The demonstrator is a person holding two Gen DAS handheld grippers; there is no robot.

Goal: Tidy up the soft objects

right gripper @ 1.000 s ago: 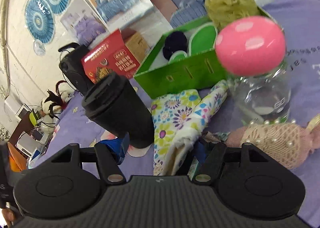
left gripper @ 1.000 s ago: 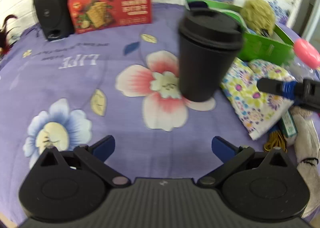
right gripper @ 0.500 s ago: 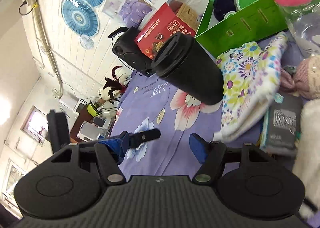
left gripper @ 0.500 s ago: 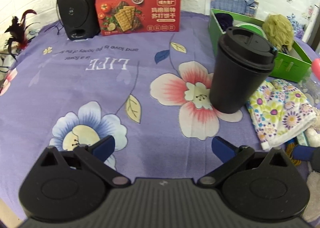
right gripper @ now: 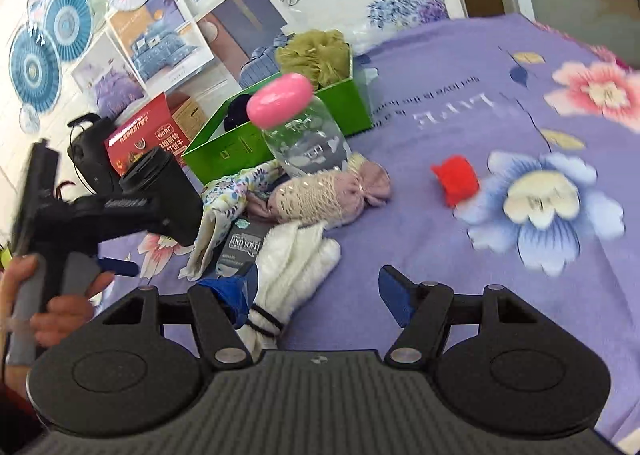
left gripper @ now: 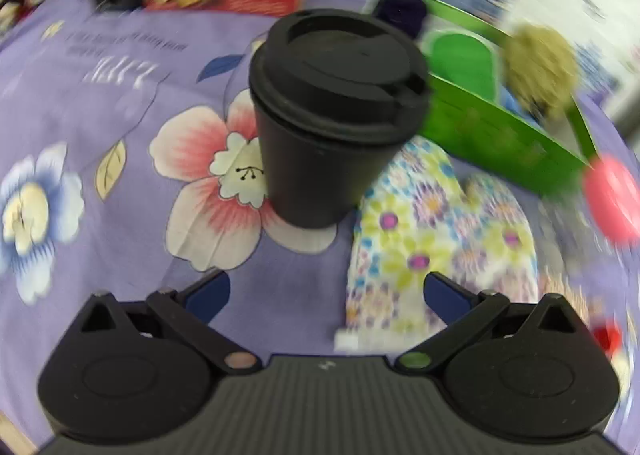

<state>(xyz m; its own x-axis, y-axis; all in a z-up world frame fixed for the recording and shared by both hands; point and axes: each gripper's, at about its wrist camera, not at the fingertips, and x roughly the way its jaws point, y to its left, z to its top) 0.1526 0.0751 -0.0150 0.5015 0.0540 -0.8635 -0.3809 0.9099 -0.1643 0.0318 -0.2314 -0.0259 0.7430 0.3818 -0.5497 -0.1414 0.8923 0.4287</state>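
- The left gripper (left gripper: 326, 291) sits low over the purple floral bedspread (left gripper: 120, 103), level, its blue-tipped fingers (left gripper: 208, 291) spread wide with nothing between them.
- Straight ahead of it a black lidded travel cup (left gripper: 332, 115) stands upright on a pink printed flower; the cup lies beyond the fingertips, not between them.
- Just right of the cup, touching its base, lies a floral cloth (left gripper: 436, 247); the left gripper's right finger overlaps its near edge in the left wrist view, though contact cannot be told because the frame is blurred.
- Behind the cloth stands a green box (left gripper: 496, 135) with an olive mesh bath puff (left gripper: 540, 67) on its far side.
- In the right wrist view a bare hand (right gripper: 52, 303) grips the left tool's grey handle at the left edge, the tool pointing toward the cup.
- The right gripper (right gripper: 318, 291) is also wide open and holds nothing; its left finger (right gripper: 236, 291) lies against a white fuzzy sock (right gripper: 292, 267).
- Beyond the sock lie a dark packet (right gripper: 242, 247) and a pink knitted bundle (right gripper: 324, 193), then a clear jar (right gripper: 308, 143) with a pink lid (right gripper: 280, 99).
- A small red object (right gripper: 456, 179) lies well apart to the right on the bedspread.
- A red cracker box (right gripper: 148, 135) and a black speaker (right gripper: 90, 153) stand at the back.
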